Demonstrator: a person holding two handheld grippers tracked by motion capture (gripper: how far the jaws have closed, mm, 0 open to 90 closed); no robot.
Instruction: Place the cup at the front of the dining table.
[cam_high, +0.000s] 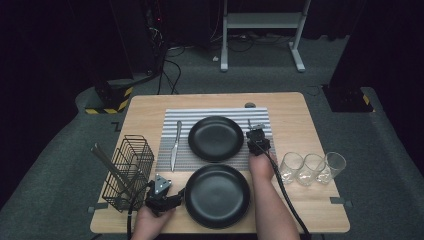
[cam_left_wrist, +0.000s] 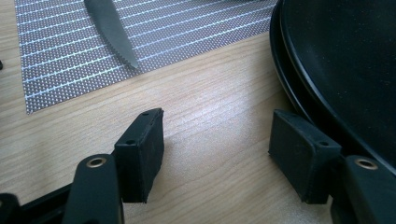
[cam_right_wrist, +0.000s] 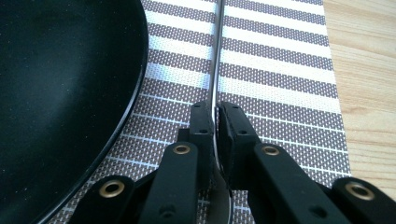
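Observation:
My right gripper (cam_high: 256, 136) (cam_right_wrist: 214, 114) rests on the striped placemat (cam_high: 260, 117) (cam_right_wrist: 280, 70), just right of the far black plate (cam_high: 216, 138) (cam_right_wrist: 60, 93). It is shut on the thin handle of a metal utensil (cam_right_wrist: 215, 56) (cam_high: 249, 123) that lies flat and points away; fork or spoon I cannot tell. My left gripper (cam_high: 165, 196) (cam_left_wrist: 215, 140) sits open on the bare wood, left of the near black plate (cam_high: 217, 196) (cam_left_wrist: 345, 70), with nothing between its fingers. A knife (cam_high: 175, 145) (cam_left_wrist: 112, 28) lies on the mat's left side.
A black wire basket (cam_high: 129, 172) with long utensils stands at the table's left. Three clear glasses (cam_high: 311, 167) line up at the right, close to my right forearm. The table's front edge is just behind both hands.

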